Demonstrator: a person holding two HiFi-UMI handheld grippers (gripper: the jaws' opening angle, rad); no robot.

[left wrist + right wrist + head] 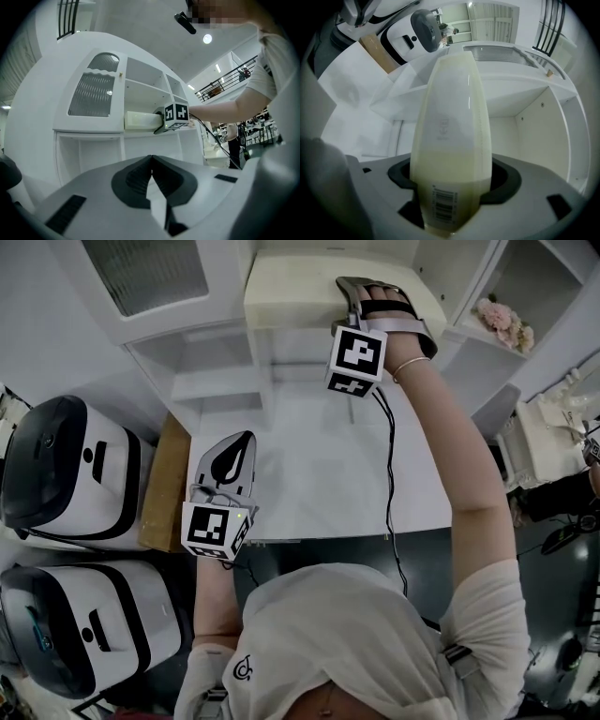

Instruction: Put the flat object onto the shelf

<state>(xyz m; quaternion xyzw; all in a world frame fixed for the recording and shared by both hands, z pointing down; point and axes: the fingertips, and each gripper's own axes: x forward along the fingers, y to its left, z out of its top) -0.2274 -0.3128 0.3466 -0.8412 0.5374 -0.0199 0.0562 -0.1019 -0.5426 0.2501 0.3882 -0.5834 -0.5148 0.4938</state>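
The flat object is a cream pack with a barcode, lying lengthwise into an upper bay of the white shelf unit. My right gripper reaches up to it at arm's length. In the right gripper view the flat object fills the gap of the right gripper, and both dark pads lie against its faces. The left gripper view shows the flat object resting on the shelf board. My left gripper hangs low over the white table, shut and empty, its tips meeting.
Two white and black appliances stand at the left, beside a wooden board. A black cable trails from the right gripper across the table. Pink flowers sit on a side shelf at the right.
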